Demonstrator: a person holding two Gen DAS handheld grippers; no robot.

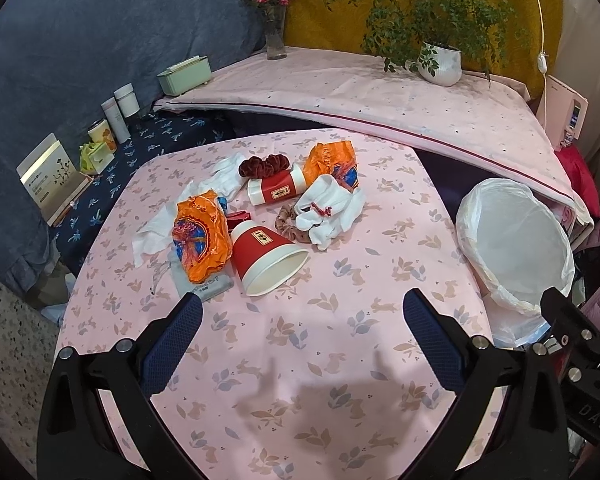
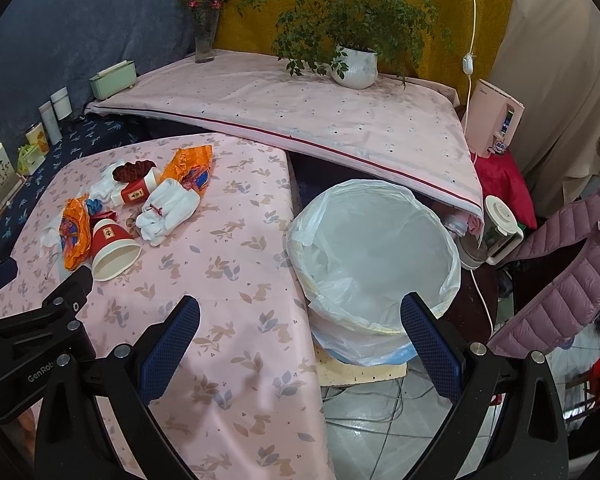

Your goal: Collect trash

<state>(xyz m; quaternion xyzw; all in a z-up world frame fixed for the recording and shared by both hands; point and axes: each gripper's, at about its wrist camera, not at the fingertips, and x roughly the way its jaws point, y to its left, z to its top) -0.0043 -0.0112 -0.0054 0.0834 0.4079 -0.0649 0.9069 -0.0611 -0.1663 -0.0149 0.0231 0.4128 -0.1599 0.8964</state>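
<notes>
Lying ahead of spread left claw (image 1: 302,312): red cup (image 1: 266,258).

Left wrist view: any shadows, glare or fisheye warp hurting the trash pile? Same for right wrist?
Left wrist view: soft shadows fall on the tablecloth in front of the left gripper, short of the near red cup; no glare; the far shelf edge bows and the corners are black. Right wrist view: the bin liner looks bright but keeps detail; the pile sits small at left, sharp enough.
</notes>
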